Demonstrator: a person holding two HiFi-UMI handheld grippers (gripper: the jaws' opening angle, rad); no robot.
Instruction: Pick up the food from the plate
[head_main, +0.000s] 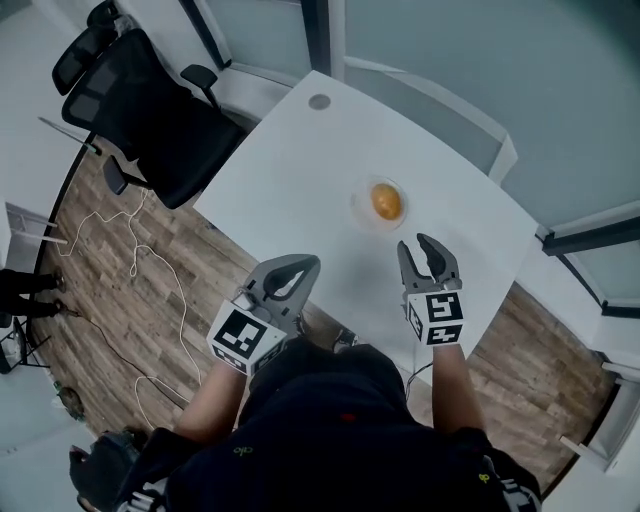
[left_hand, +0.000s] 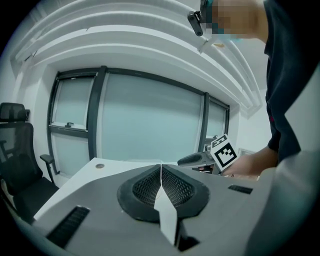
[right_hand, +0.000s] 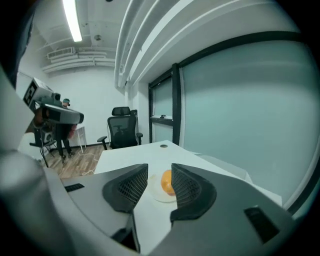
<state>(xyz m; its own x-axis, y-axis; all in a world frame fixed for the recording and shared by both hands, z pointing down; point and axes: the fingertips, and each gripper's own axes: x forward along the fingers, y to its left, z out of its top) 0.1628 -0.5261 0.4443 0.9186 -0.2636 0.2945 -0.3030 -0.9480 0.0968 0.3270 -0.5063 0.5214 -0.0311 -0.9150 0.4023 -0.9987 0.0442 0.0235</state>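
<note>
An orange round piece of food (head_main: 386, 201) lies on a small clear plate (head_main: 362, 210) near the middle of the white table (head_main: 300, 170). My right gripper (head_main: 429, 248) hovers just short of the plate, jaws open a little, nothing between them. In the right gripper view the food (right_hand: 166, 182) shows through the gap beyond the pads, on the plate (right_hand: 158, 194). My left gripper (head_main: 297, 270) is at the table's near edge, left of the plate, its jaws shut and empty. From the left gripper view the left gripper (left_hand: 161, 170) has its pads together, and the right gripper (left_hand: 200, 159) shows off to the right.
A black office chair (head_main: 150, 110) stands at the table's far left corner. A round grommet (head_main: 319, 101) sits near the far edge. Cables (head_main: 150, 290) trail over the wood floor on the left. Glass partitions (head_main: 450, 50) run behind the table.
</note>
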